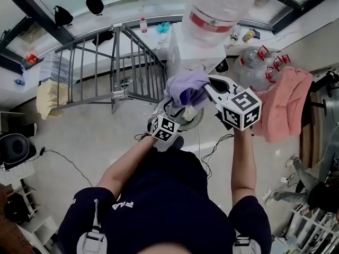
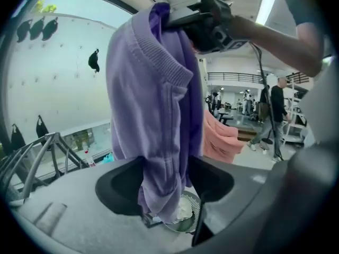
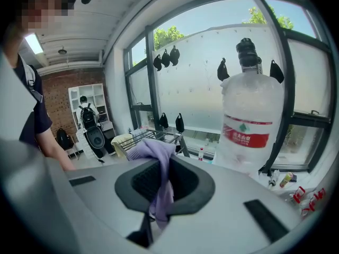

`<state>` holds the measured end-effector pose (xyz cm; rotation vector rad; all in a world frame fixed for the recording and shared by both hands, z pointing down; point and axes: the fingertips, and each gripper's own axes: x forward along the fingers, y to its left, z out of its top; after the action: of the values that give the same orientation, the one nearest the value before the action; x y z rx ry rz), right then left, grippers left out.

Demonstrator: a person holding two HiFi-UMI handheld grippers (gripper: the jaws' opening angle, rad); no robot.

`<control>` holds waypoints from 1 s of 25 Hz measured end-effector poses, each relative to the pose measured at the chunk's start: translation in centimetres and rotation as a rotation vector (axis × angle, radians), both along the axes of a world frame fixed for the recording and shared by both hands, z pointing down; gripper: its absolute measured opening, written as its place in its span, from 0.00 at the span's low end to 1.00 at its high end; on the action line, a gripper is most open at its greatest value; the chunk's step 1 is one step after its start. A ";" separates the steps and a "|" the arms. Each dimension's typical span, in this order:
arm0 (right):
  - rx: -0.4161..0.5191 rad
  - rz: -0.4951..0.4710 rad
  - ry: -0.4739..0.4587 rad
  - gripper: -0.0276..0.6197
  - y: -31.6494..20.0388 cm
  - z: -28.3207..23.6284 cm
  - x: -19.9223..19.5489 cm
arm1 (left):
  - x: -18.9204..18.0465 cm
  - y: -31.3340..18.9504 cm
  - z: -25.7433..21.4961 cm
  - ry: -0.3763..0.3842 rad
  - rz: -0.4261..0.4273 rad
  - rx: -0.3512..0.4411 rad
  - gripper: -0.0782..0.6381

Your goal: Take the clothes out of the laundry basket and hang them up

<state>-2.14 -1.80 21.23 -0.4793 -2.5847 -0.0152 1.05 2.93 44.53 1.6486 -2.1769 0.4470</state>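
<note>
A purple garment (image 1: 185, 89) hangs in front of me, and my right gripper (image 1: 211, 89) is shut on its upper edge. In the right gripper view the purple garment (image 3: 159, 157) is bunched between the closed jaws of the right gripper (image 3: 161, 181). My left gripper (image 1: 176, 114) sits lower, just above the round laundry basket (image 1: 195, 121). In the left gripper view the garment (image 2: 153, 105) drapes down between the widely parted jaws of the left gripper (image 2: 164, 180), which do not clamp it. Below them is the basket (image 2: 186, 218) with something white inside.
A grey folding drying rack (image 1: 106, 67) stands to the left, with a yellow cloth (image 1: 47, 97) on its far end. A pink cloth (image 1: 283, 107) hangs at the right. A big water bottle (image 1: 217, 9) on a white dispenser stands straight ahead by the window.
</note>
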 end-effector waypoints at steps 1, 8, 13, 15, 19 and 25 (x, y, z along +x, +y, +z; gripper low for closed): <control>-0.007 0.001 -0.001 0.07 0.0 -0.1 0.1 | -0.4 -0.3 0.0 0.014 -0.027 -0.002 0.49; 0.010 0.021 -0.011 0.07 -1.1 -0.1 1.0 | -2.9 1.7 -1.2 0.006 -0.107 0.037 0.17; 0.018 0.017 -0.033 0.07 -2.4 -0.9 1.2 | -5.2 7.1 -5.4 -0.019 -0.137 0.071 0.15; 0.025 0.002 -0.033 0.07 -2.6 -0.7 1.1 | -5.8 9.4 -7.2 -0.020 -0.176 0.080 0.15; 0.057 -0.062 -0.008 0.07 -1.6 1.2 1.2 | -6.6 14.0 -10.8 -0.027 -0.270 0.100 0.15; 0.103 -0.274 0.003 0.07 3.4 2.5 0.0 | -8.2 22.5 -16.5 -0.163 -0.428 0.086 0.15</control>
<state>-2.17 1.64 23.77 -0.7896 -2.4812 -0.2399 -7.18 25.44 28.03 1.1667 -2.6129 0.3755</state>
